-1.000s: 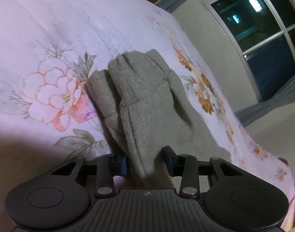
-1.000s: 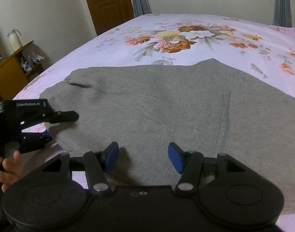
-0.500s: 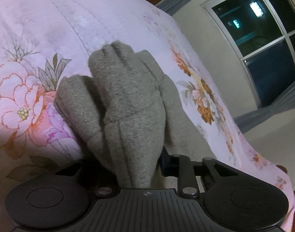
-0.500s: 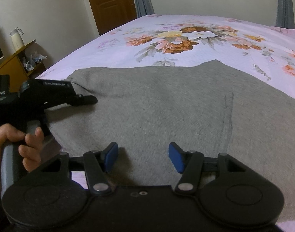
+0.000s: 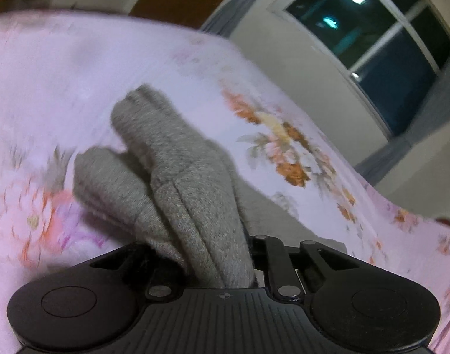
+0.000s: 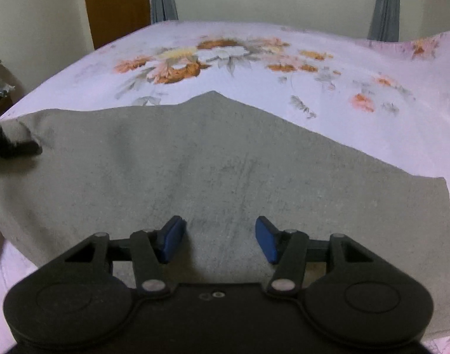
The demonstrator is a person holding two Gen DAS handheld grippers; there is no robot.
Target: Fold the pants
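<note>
Between our left gripper (image 5: pixel 225 261) jaws we pinch a bunched fold of the grey pants (image 5: pixel 192 206), the cloth rising ahead of the fingers in thick ridges. Our right gripper (image 6: pixel 220 240) hangs with its blue pads (image 6: pixel 171 239) spread and nothing between them, the pants (image 6: pixel 219 159) lying flat beneath and beyond. Farther ahead stretches the pink floral bedspread (image 6: pixel 254 59), then a wooden door (image 6: pixel 115 3) and grey curtains (image 6: pixel 384 3).
</note>
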